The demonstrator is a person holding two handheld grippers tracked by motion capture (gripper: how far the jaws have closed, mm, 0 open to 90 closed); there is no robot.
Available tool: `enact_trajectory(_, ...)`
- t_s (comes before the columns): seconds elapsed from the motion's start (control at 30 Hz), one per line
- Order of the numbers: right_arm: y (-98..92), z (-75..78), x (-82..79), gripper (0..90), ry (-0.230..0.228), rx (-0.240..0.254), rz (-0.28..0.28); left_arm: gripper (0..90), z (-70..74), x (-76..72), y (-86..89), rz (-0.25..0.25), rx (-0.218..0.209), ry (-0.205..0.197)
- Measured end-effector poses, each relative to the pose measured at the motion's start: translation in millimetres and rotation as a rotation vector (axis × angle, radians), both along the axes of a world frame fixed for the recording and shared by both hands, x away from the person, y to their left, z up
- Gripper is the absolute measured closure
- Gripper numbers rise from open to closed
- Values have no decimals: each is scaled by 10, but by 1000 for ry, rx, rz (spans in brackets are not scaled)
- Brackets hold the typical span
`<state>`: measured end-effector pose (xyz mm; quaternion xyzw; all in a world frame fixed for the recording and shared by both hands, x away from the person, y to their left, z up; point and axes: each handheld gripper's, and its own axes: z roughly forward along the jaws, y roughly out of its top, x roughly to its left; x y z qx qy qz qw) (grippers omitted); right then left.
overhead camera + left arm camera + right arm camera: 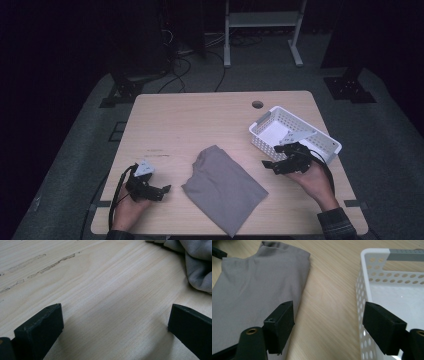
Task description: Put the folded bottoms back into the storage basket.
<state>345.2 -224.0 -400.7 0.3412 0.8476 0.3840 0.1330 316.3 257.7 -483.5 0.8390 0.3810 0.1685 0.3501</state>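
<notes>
**Folded grey cloth: folded, not yet in basket**

Folded grey cloth [223, 187] lies flat on the pale wooden table [190, 120], between my two grippers and touching neither. My right gripper [278, 165] has jaws apart, nothing between them; cloth to one side, white perforated plastic basket [327, 143] to the other. My left gripper [161, 192] is likewise spread and unloaded. Folding appears complete; transfer outstanding. Basket interior is bare.

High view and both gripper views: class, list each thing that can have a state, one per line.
Grey folded cloth garment: folded, flat on the table.
White perforated plastic basket: upright, empty.
Left gripper: open, holding nothing.
Right gripper: open, holding nothing.
</notes>
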Motion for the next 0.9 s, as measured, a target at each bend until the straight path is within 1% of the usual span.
enact_trajectory(0.2, 150, -4, 37, 215, -9, 2, 30, 0, 1, 12, -4, -5, 1, 1)
enact_trajectory(0.33, 244, -18, 50, 191, 4, 4, 49, 0, 0, 17, -17, 0, 0, 0)
enact_trajectory(0.43, 326, -28, 69, 188, 4, 10, 68, 0, 0, 14, -17, 2, 0, 0)
enact_trajectory(0.5, 381, -41, 91, 178, 4, 2, 76, 0, 0, 13, -17, 2, 0, 0)
enact_trajectory(0.53, 406, -44, 96, 174, 8, 7, 73, 0, 0, 13, -17, 2, 0, 0)
enact_trajectory(0.6, 474, -60, 117, 167, 7, 5, 87, 0, 0, 14, -17, 2, 0, 0)
enact_trajectory(0.73, 559, -78, 137, 154, 5, 0, 99, 0, -1, 13, -17, 8, -1, 0)
enact_trajectory(0.9, 621, -95, 167, 140, 10, 1, 105, 0, -1, 14, -16, 11, 0, 0)
